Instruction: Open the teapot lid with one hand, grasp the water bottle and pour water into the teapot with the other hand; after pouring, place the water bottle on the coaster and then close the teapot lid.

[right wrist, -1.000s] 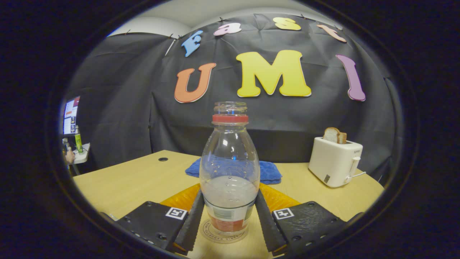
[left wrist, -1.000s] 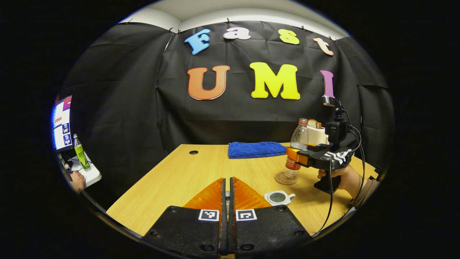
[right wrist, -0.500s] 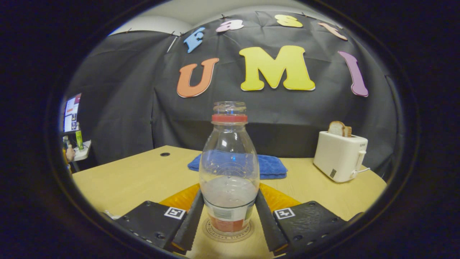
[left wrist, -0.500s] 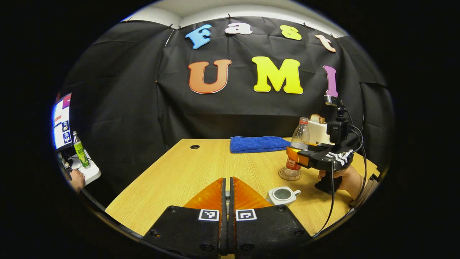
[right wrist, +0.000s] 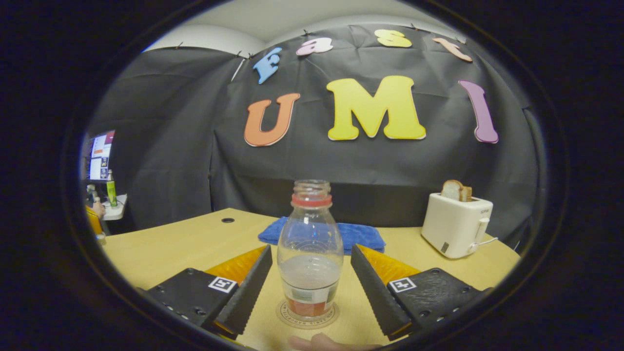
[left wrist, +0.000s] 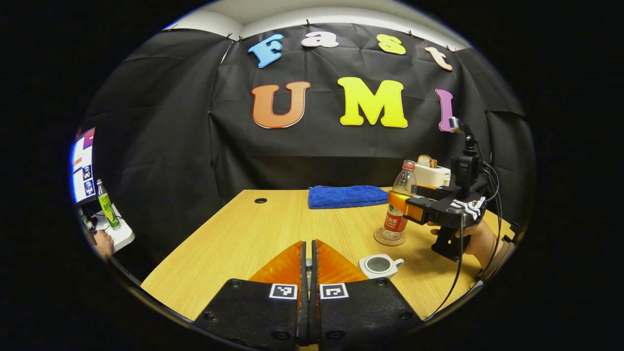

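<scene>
My right gripper [right wrist: 309, 287] has let go since half a second ago: fingers spread clear of the water bottle [right wrist: 310, 265], upright on its coaster [right wrist: 307, 316]. My left gripper [left wrist: 307, 263] stays clenched; whether it holds the lid is hidden. The teapot [left wrist: 380, 265] sits open.

Water bottle [right wrist: 310, 261] upright on coaster [right wrist: 307, 315], seemingly untouched.

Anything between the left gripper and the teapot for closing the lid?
Nothing visible. The open teapot sits on bare table just right of the shut left gripper; the bottle stands farther back on its coaster.
</scene>
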